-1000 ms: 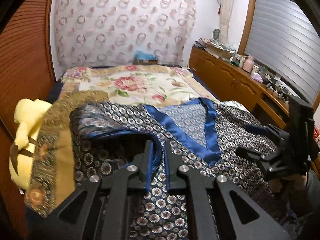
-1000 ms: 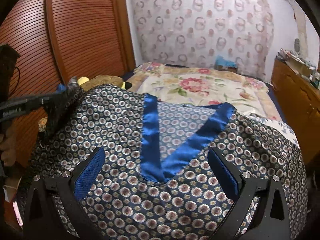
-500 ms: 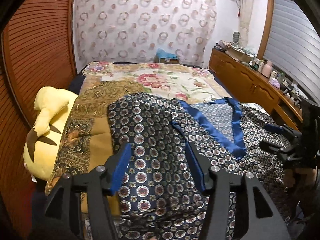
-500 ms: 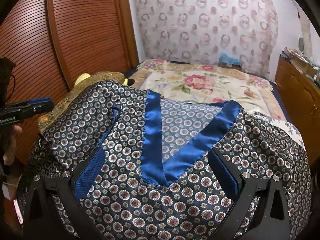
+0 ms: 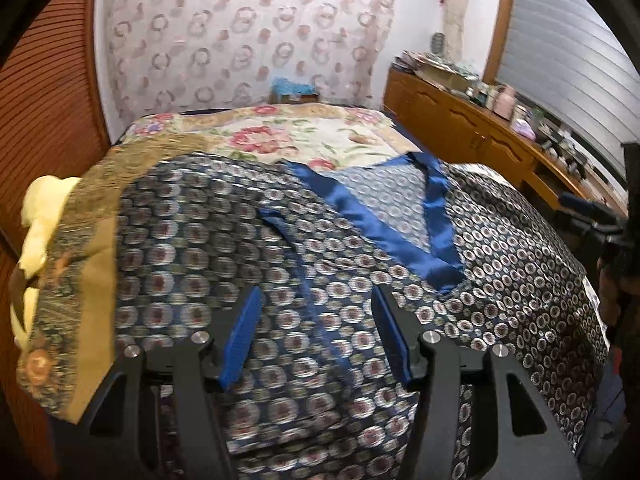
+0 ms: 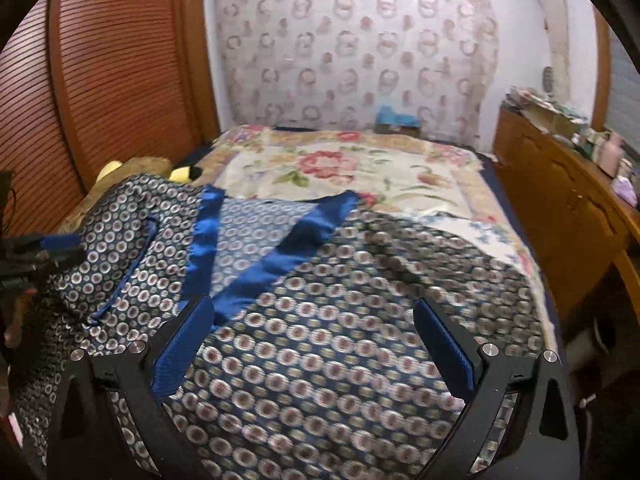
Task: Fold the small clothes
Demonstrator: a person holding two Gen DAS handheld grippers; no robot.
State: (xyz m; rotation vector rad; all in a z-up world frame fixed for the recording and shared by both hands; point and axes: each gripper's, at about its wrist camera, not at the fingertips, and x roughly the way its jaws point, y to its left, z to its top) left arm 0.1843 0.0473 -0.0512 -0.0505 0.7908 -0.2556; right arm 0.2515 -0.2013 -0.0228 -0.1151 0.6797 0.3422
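Navy satin garment with circle-medallion print and bright blue V-neck trim is lying spread flat across the near end of the bed, neckline pointing toward 12 o'clock. It is resting on a cream floral bedspread with gold border.

Left gripper is hovering over the garment's lower left panel; blue-padded fingers are standing moderately apart with nothing between them, fabric lying beneath. A thin blue piped edge is running under the gap, from 11 o'clock down toward 6 o'clock.

Right gripper is hovering over the lower right panel, jaws spread wide and empty; the V trim tip is sitting just at 10 o'clock of its left pad.

Yellow plush toy is lying at 9 o'clock, beside the bed edge. Wooden cabinet with cluttered top is standing at 2 o'clock.

Both views are motion-blurred.
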